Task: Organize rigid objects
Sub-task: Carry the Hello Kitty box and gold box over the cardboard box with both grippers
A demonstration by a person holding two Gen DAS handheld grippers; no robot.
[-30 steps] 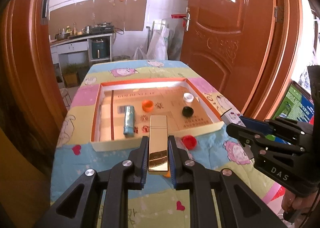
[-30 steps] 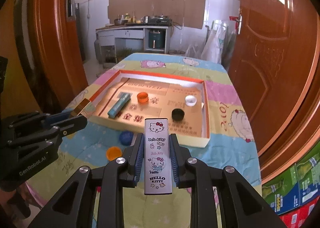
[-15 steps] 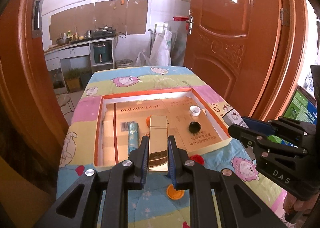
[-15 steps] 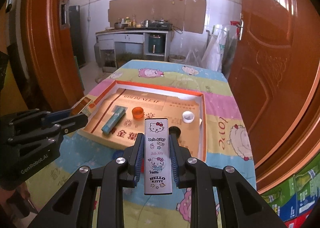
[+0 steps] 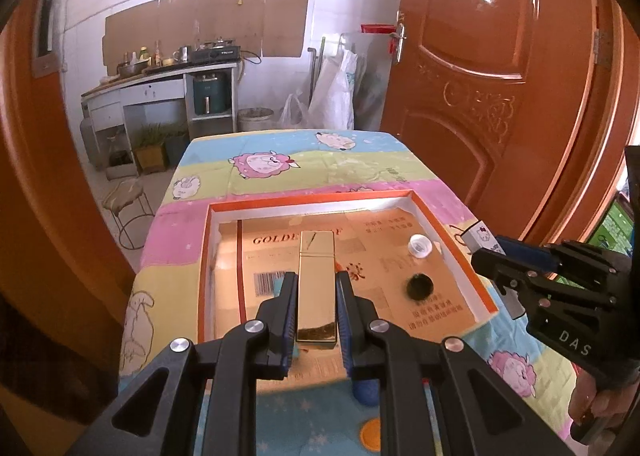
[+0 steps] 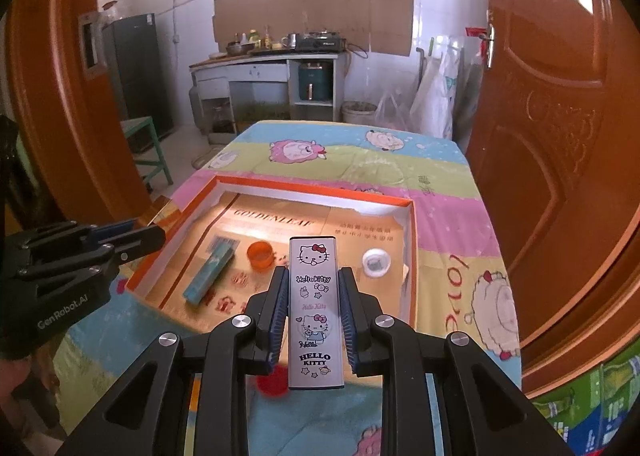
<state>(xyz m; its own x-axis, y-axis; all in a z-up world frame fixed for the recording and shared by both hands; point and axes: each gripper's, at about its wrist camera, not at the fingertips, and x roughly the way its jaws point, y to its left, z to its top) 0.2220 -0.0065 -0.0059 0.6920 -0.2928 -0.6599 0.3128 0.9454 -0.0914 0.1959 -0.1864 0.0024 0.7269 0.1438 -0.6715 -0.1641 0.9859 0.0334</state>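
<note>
Left wrist view: gold lighter point(image 5: 317, 284) clamped in left gripper point(image 5: 316, 320), above the orange-rimmed box point(image 5: 452, 256) — height unclear. Hello Kitty lighter point(image 6: 315, 312) clamped in right gripper point(image 6: 314, 316) — over the box's near edge.

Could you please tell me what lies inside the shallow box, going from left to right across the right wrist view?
Teal bar → orange cap → Hello Kitty case, held over the box in the right gripper → white cap.
</note>
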